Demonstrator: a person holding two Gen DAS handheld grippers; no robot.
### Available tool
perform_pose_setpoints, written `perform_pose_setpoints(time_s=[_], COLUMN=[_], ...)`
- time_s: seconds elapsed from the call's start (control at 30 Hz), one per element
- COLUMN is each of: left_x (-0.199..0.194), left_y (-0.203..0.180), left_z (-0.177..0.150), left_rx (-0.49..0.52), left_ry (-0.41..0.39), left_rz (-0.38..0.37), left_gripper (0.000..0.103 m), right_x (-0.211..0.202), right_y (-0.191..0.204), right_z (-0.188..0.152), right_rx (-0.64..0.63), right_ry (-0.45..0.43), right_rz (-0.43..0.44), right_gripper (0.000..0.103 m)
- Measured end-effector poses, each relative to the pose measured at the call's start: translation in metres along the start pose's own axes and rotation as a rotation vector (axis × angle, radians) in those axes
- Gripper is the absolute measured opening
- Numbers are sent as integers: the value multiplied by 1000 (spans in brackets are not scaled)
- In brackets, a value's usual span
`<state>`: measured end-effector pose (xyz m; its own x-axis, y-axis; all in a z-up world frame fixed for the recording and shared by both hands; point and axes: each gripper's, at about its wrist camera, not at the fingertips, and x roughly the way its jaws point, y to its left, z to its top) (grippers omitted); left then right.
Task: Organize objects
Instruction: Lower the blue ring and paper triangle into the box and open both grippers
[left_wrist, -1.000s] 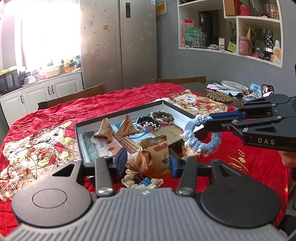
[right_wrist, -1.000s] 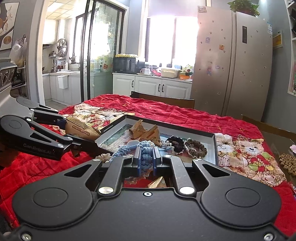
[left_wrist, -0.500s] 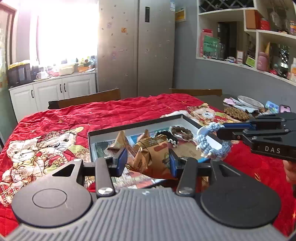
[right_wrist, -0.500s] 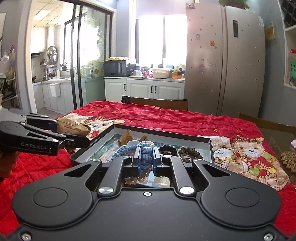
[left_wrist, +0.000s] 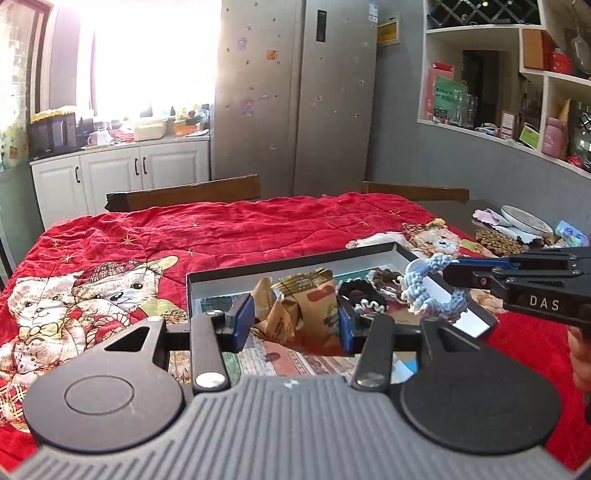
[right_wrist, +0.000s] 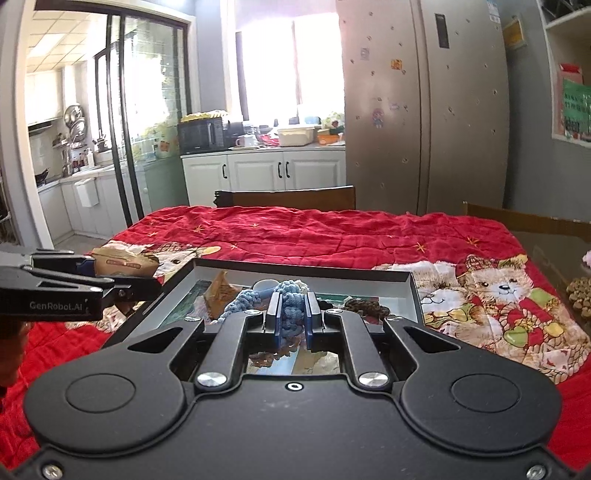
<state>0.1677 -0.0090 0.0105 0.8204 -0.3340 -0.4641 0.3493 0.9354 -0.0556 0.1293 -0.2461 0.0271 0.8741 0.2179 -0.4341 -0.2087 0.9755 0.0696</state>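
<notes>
Left gripper (left_wrist: 293, 323): I have it pinching a brown snack packet (left_wrist: 306, 306), held over the tray's near left part.
Tray (right_wrist: 415, 295): shallow, dark-rimmed, on the red quilt (left_wrist: 229, 232).
Right gripper (right_wrist: 291, 312): pressed tight on a blue yarn ring (left_wrist: 432, 291), over the tray's right side.

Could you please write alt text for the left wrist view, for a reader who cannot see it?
The left gripper holds a brown snack packet over a shallow black tray on a red bear-print cloth. At the right, the right gripper holds a blue rope ring above the tray.
</notes>
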Motion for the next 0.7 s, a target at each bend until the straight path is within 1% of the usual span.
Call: perform_pose_setpoints(time_s=[0.37,0.5,0.7], left_x=[35,43,52], left_y=[16,20,19], left_z=[-4,-8,-15], left_rx=[-43,-56,-49], left_ry=[47,61,75], left_rz=[35,33,33], left_gripper=[49,49,49], right_x=[47,63,81], right_y=[-17,-22,-29], right_z=[-1,-6,-12], right_rx=[71,96,132], right_ry=[54,70,89], right_rz=[-33,-45,-48], right_gripper=[11,11,11])
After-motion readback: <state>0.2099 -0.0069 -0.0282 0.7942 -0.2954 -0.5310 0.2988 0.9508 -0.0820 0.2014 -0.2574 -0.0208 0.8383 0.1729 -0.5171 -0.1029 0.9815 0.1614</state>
